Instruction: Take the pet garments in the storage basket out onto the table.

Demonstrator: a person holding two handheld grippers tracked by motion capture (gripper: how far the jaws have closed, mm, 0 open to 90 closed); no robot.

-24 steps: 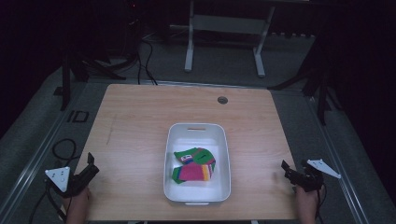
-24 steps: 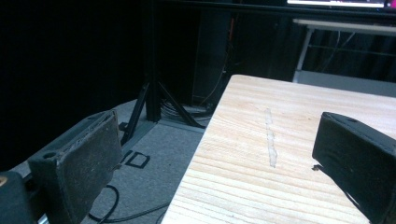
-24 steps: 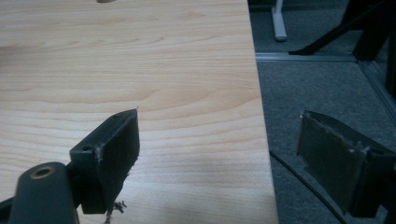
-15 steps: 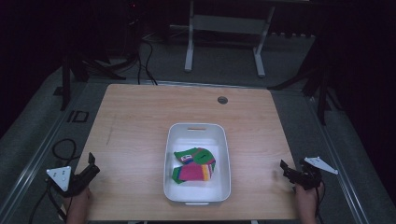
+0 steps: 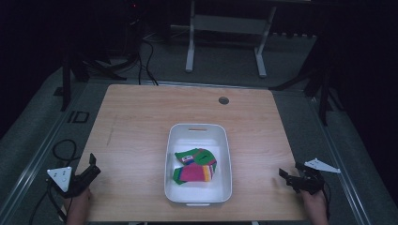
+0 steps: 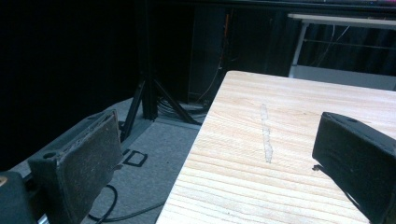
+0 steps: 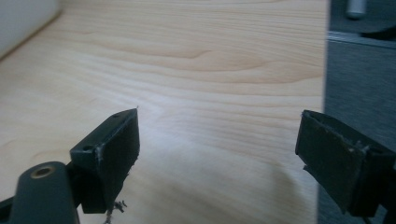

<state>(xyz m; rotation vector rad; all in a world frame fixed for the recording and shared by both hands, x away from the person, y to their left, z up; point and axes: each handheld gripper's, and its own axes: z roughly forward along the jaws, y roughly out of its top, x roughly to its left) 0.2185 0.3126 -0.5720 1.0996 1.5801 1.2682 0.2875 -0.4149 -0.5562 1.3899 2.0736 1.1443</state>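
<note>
One wooden desk [image 5: 141,126], one white bin [image 5: 223,154], two grippers are counted in the high view. One bundle of bright cloth [image 5: 196,165] is seen inside the bin, lying on its floor toward the 6 o'clock end; green, pink, yellow and striped patches are noted, folded loosely. It cannot be told whether one piece or several are present. The bin sits near the desk's centre, slightly toward 6 o'clock.

The left gripper [image 5: 90,165] is held at the desk's 8 o'clock corner, the right gripper [image 5: 291,170] at 4 o'clock, both well apart from the bin. Both are seen spread wide, nothing between the jaws.

A pale streak [image 6: 266,133] on the wood is shown in the left gripper view. A white corner of the bin [image 7: 23,18] is caught at upper left in the right gripper view. A small round grommet [image 5: 224,100] is seen toward 12 o'clock.
</note>
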